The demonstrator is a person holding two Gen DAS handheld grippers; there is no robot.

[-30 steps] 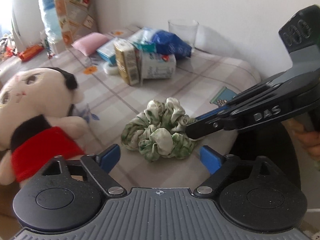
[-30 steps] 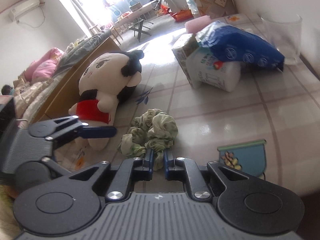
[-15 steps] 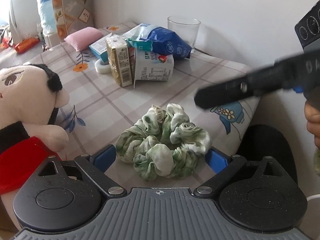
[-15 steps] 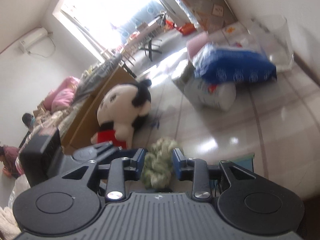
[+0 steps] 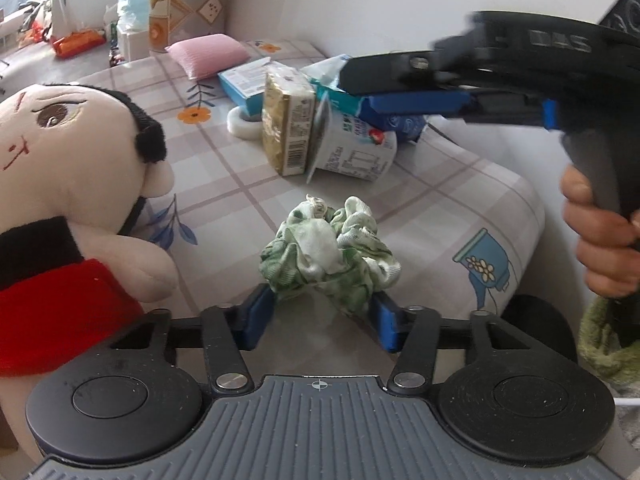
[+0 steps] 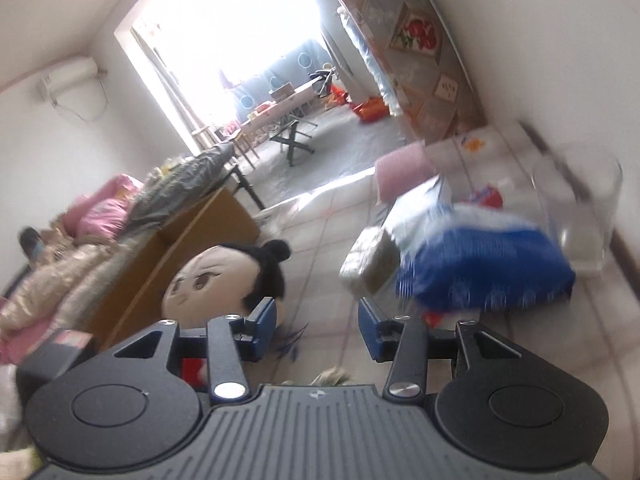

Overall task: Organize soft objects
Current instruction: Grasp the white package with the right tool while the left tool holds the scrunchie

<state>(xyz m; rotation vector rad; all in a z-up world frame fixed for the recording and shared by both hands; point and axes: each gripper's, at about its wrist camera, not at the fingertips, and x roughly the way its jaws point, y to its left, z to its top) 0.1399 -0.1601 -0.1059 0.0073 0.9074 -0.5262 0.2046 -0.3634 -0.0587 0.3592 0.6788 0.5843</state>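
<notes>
A green and white scrunchie (image 5: 330, 258) lies on the checked tablecloth, squeezed between the blue pads of my left gripper (image 5: 320, 316), which is shut on it. A plush doll (image 5: 60, 184) with black hair and a red top sits just left of it; it also shows in the right wrist view (image 6: 224, 280). My right gripper (image 6: 316, 320) is open and empty, raised above the table; in the left wrist view its fingers (image 5: 416, 100) pass across the upper right. Only a sliver of the scrunchie (image 6: 332, 378) shows below it.
A pink sponge (image 5: 208, 54), a blue box (image 5: 244, 84), a tape roll (image 5: 244, 124), a gold pack (image 5: 288, 124), a yogurt cup (image 5: 352, 152) and a blue bag (image 6: 480, 272) crowd the back. A glass (image 6: 580, 208) stands by the wall. The table edge (image 5: 528, 240) is at right.
My left gripper has closed on the scrunchie, bunching it up. My right gripper has let go of the scrunchie, opened and lifted up and away over the table.
</notes>
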